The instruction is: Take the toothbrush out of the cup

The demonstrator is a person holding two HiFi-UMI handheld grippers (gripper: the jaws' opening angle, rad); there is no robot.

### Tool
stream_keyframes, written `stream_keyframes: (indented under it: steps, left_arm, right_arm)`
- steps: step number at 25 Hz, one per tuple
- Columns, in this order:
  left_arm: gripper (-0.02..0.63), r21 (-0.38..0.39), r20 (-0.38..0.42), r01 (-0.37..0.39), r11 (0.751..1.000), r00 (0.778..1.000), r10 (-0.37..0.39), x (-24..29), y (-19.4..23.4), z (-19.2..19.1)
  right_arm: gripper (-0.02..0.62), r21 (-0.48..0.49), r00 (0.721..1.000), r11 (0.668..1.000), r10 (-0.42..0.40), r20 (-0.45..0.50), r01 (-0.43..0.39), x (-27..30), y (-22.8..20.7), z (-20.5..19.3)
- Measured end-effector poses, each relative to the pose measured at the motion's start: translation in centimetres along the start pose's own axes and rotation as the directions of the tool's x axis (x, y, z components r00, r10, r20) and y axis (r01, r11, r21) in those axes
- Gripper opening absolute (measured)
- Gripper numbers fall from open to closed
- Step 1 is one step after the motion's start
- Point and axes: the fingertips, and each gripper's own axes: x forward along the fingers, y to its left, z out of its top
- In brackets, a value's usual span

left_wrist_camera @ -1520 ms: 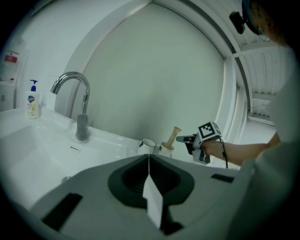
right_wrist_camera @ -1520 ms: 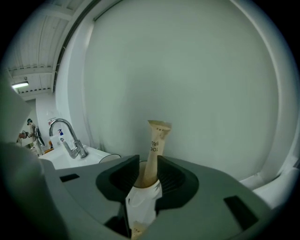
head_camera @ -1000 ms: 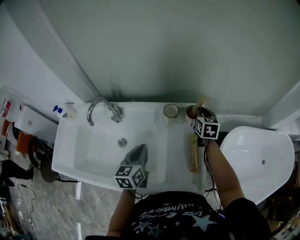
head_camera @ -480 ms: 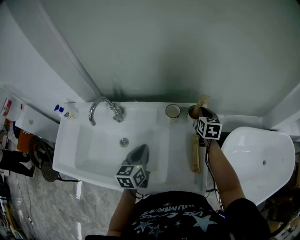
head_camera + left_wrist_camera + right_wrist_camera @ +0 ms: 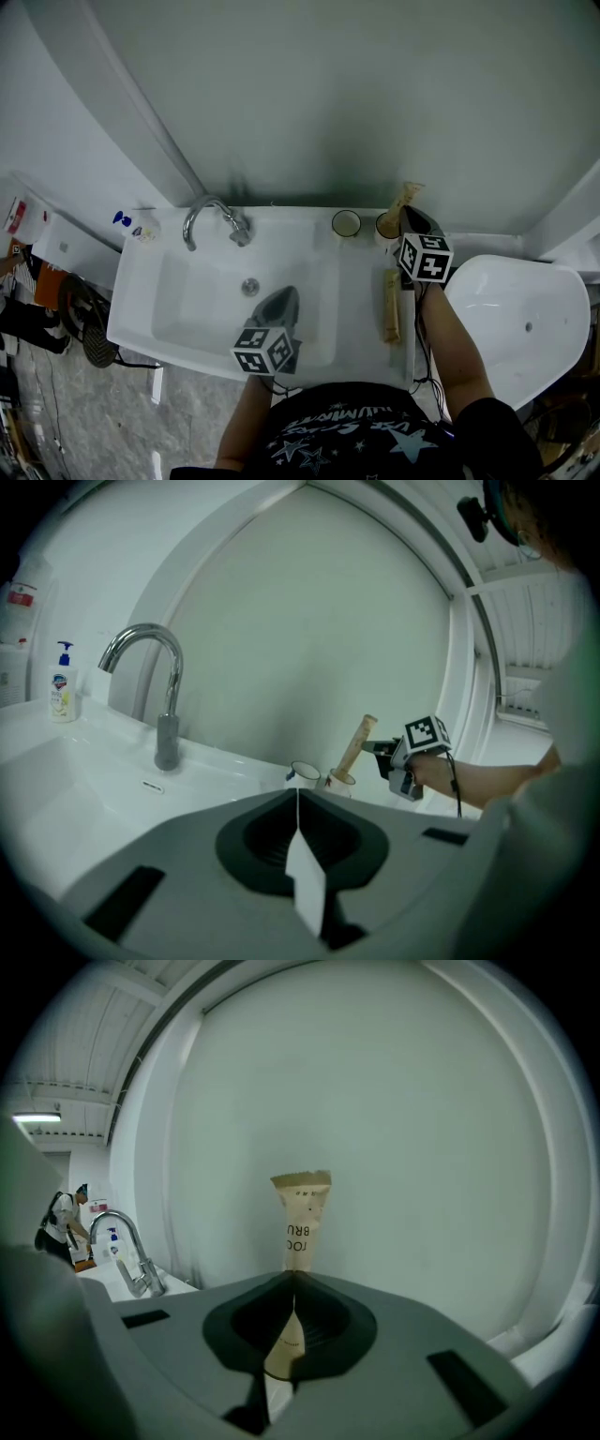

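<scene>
Jaws of left gripper (image 5: 298, 794) pressed together, over front edge of glossy white sink (image 5: 136, 300). Right gripper (image 5: 292, 1283) jaws pinch flat tan paper-wrapped toothbrush (image 5: 302, 1213). It is tilted, lower end at mouth of round cup (image 5: 385, 225) at sink's back right corner, beside second round cup (image 5: 345, 222).

bathroom. evidence: white ceramic washbasin (image 5: 178, 319) with round drain (image 5: 250, 286); curved chrome tap (image 5: 214, 216); pump bottle with blue top (image 5: 62, 682) on the basin corner; small white round cup (image 5: 346, 223) and second small cup (image 5: 385, 226) on the back ledge, tan paper-wrapped toothbrush (image 5: 405, 200) at the latter; white glossy rounded fixture (image 5: 525, 319) alongside; grey marbled floor (image 5: 131, 422).
</scene>
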Motion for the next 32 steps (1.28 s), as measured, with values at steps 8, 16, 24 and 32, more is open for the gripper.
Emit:
stream_keyframes:
  steps: [8,16,24,32]
  left_arm:
    - [0.018,0.009,0.019,0.033,0.999,0.999,-0.033,-0.4,-1.1,0.5]
    - [0.018,0.022,0.008,0.081,0.996,0.997,-0.081,-1.1,-3.6,-0.7]
    - [0.018,0.001,-0.018,0.099,0.995,0.995,-0.099,-1.8,-4.8,-2.9]
    - [0.018,-0.019,-0.027,0.098,0.995,0.995,-0.098,-2.1,-4.6,-3.9]
  right_arm:
    - [0.016,0.014,0.995,0.998,0.060,0.083,-0.062,-4.4,1.9,3.5]
    - [0.017,0.049,0.985,0.984,0.170,-0.006,-0.170,-9.1,4.8,0.9]
    - [0.017,0.084,0.920,0.961,0.276,-0.280,-0.263,-11.3,8.9,-7.6]
    - [0.017,0.182,0.829,0.943,0.333,-0.450,-0.280,-12.1,11.1,-13.6]
